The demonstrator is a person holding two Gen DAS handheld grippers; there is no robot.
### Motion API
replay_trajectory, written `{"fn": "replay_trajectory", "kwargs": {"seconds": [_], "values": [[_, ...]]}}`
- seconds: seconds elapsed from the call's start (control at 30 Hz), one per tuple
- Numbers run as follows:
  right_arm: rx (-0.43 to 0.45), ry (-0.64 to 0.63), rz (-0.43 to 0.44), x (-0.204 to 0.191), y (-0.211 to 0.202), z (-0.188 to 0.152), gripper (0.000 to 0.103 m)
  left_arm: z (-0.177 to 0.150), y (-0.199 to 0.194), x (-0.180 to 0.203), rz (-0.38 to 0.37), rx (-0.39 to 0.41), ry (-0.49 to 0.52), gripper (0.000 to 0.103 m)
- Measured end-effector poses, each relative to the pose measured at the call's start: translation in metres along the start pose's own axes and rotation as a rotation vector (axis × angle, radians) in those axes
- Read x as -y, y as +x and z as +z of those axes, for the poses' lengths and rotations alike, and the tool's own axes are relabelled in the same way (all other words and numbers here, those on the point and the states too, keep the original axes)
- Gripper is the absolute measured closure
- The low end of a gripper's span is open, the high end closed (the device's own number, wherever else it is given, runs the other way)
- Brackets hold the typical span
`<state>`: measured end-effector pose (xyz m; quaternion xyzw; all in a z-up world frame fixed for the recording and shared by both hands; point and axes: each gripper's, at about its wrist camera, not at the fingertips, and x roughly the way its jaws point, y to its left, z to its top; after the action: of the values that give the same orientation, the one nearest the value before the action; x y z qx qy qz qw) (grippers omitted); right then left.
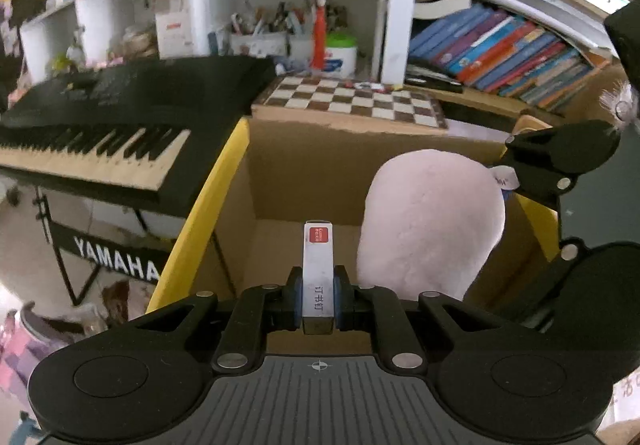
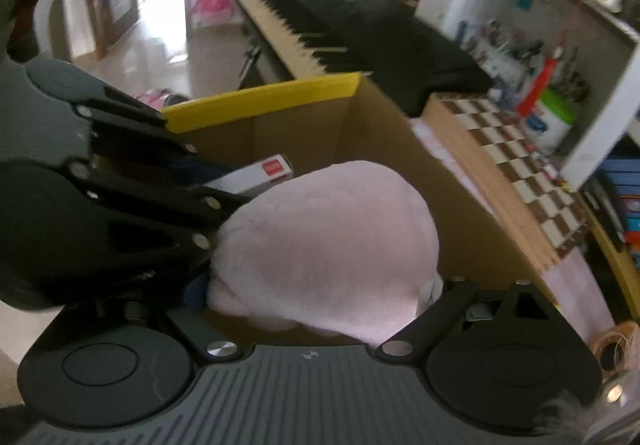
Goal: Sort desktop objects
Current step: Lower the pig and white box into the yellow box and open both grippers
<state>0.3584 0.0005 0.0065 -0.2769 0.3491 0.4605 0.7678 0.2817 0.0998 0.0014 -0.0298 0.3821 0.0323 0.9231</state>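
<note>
Over the open cardboard box (image 1: 304, 181), both grippers hang with a load each, neither released yet. Left gripper (image 1: 318, 303) is clamped on a slim white staples box (image 1: 318, 265) with a red label at its far end, blue pads squeezing its long sides; it points down into the cardboard box, above the bare floor and just left of the plush. Right gripper (image 2: 316, 309) carries a pale pink plush toy (image 2: 324, 241): the plush fills the space between its fingers and hides the pads, but it looks pinched there, so I read it as gripping, not open. From the left wrist view the plush sits inside the cardboard box's mouth, toward the right wall, with the right gripper's black linkage just right of it. Cardboard box floor, where visible, looks empty, so my read is nothing is deposited so far in the part I can see; the near corner is hidden by the grippers. Yellow-taped flap (image 1: 200, 213) stands up on the left edge of the cardboard box, keyboard (image 1: 120, 125) beyond it, chessboard (image 1: 352, 101) behind the back wall. Judgement: transport is basically done for these two items, drop is left for both. Anything else to sort on the desk isn't in frame, so I can't tell the total remaining.
</note>
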Motion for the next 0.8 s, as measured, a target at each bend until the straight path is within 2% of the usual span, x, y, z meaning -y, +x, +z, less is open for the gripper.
{"fn": "replay_trajectory", "kwargs": {"seconds": [0.1,0.23,0.3,0.4,0.5,0.57,0.67,0.8], "values": [[-0.009,0.009,0.015,0.006,0.007,0.006,0.009,0.000,0.001,-0.003,0.005,-0.003,-0.006,0.089],[-0.036,0.070,-0.083,0.018,0.017,0.004,0.010,0.000,0.007,-0.003,0.007,-0.017,-0.008,0.089],[-0.062,0.067,-0.102,0.019,0.020,0.001,0.009,0.000,0.012,-0.001,0.009,-0.031,-0.006,0.088],[-0.078,-0.007,-0.112,0.009,0.021,0.001,0.009,0.000,0.017,0.003,0.004,-0.041,-0.004,0.085],[-0.087,-0.026,-0.125,0.005,0.020,-0.001,0.005,0.002,0.014,0.002,0.020,-0.009,-0.015,0.072],[-0.070,-0.010,-0.138,0.005,0.017,-0.003,0.003,0.003,0.007,0.001,0.033,0.042,-0.026,0.049],[-0.034,-0.013,-0.172,0.003,0.012,-0.004,0.000,0.004,-0.006,0.001,0.036,0.116,-0.036,0.036],[0.016,-0.009,-0.239,0.000,0.004,-0.006,0.000,0.004,-0.024,0.004,0.036,0.176,-0.033,0.025]]}}
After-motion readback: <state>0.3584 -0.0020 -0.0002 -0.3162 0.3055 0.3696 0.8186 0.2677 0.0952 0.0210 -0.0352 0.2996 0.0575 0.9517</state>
